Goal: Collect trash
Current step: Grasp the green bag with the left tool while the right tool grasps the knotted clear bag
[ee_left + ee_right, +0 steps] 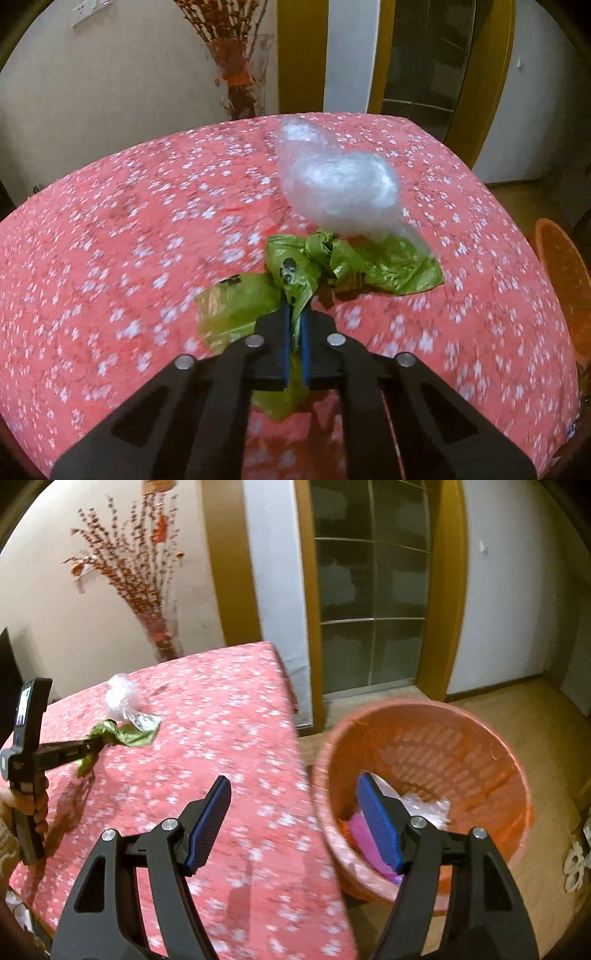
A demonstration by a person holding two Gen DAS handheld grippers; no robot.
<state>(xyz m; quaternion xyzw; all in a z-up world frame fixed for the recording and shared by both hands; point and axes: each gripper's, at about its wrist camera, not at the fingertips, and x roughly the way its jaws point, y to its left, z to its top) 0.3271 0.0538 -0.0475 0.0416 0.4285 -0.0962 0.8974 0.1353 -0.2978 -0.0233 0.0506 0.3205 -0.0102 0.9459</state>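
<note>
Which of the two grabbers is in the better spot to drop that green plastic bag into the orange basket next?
Left, probably. The left gripper is already shut on the green bag on the table, so it need only carry it to the orange basket. The right gripper is nearer the basket but open and empty.

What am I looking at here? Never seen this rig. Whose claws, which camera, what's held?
No robot: a person holds two hand-held clamps, each with a fisheye camera looking along its fingers. One picture is from the left clamp, the other from the right. The left gripper is shut on a green plastic bag lying on the table's pink flowered cloth, beside a clear plastic bag. The right gripper is open and empty, over the table edge next to an orange basket already holding some trash.
</note>
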